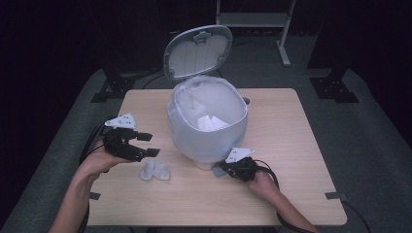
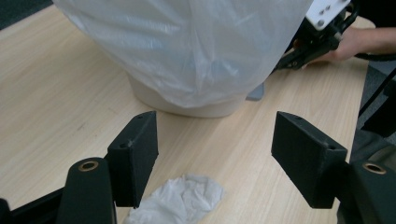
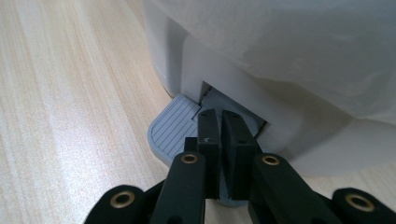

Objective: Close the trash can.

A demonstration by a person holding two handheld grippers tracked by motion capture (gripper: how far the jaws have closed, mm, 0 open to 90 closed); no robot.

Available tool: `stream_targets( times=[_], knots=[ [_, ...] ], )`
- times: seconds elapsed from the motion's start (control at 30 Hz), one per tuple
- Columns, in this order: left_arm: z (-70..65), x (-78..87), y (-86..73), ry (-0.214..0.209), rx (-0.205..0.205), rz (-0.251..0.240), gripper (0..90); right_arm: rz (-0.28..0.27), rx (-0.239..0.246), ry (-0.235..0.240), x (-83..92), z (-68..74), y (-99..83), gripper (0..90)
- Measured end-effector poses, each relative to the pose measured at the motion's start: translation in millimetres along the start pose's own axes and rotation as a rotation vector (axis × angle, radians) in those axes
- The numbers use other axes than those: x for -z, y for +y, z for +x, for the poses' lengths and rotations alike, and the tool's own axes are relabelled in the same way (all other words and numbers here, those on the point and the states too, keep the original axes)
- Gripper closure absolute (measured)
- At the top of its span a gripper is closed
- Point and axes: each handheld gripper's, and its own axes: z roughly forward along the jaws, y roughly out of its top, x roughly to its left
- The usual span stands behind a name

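Note:
A white pedal bin lined with a clear plastic bag stands mid-table, its lid raised. Crumpled white paper lies inside it. Another crumpled white wad rests on the table in front of the bin's left side. My left gripper hovers open just above and behind that wad, nothing between its fingers. My right gripper is shut, its tips pressing down on the bin's grey foot pedal at the bin's base.
The wooden table has bare room to the right of the bin and along its front edge. Dark floor and black stand feet surround it, with a white frame behind.

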Motion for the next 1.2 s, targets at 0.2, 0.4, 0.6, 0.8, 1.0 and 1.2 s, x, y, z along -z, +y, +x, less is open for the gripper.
stream_targets(
  times=[0.2, 0.4, 0.6, 0.8, 1.0, 1.2],
  knots=[
    [2.2, -2.9, -9.6, 0.009, 0.013, 0.008, 29.8, 0.000, 0.001, 0.002, -0.2, 0.1, 0.2, 86.0],
    [3.1, -7.6, -18.9, 0.016, 0.007, 0.021, 29.4, 0.001, 0.004, -0.002, -0.1, 0.5, 0.4, 86.0],
    [4.8, -10.5, -24.7, 0.027, 0.008, 0.033, 28.3, 0.004, 0.010, -0.005, 0.0, 0.8, 0.6, 86.0],
    [6.6, -14.3, -31.3, 0.031, 0.016, 0.039, 27.9, 0.004, 0.012, -0.005, -0.1, 0.9, 0.7, 86.0],
    [9.6, -17.2, -37.0, 0.044, 0.020, 0.050, 27.3, 0.008, 0.012, -0.007, 0.1, 1.0, 1.0, 86.0],
    [14.1, -21.8, -46.1, 0.061, 0.027, 0.057, 27.0, 0.011, 0.012, -0.009, 0.1, 1.3, 1.3, 86.1]
  ],
)
